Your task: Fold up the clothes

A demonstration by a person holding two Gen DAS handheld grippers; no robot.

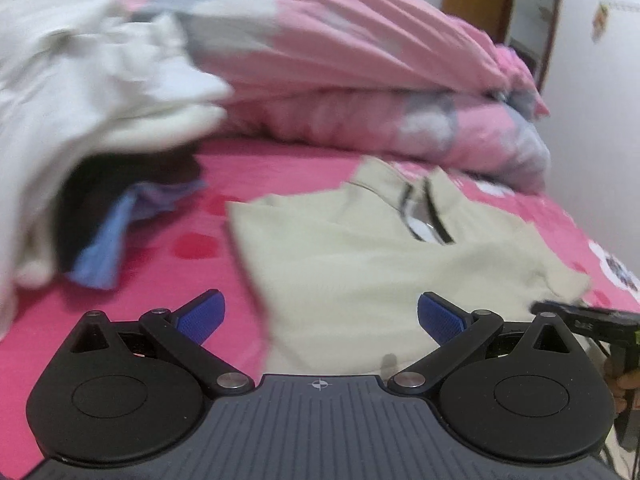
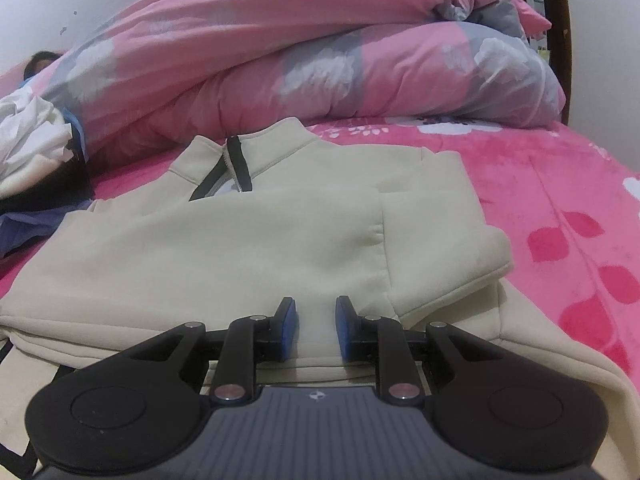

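With the cream top (image 2: 240,248) lying part-folded on the near bed (image 2: 560,208), the left gripper (image 1: 319,314) gapes empty and the right gripper (image 2: 317,330) hovers narrowly parted, unclamped; next, likely, a hem pinch.
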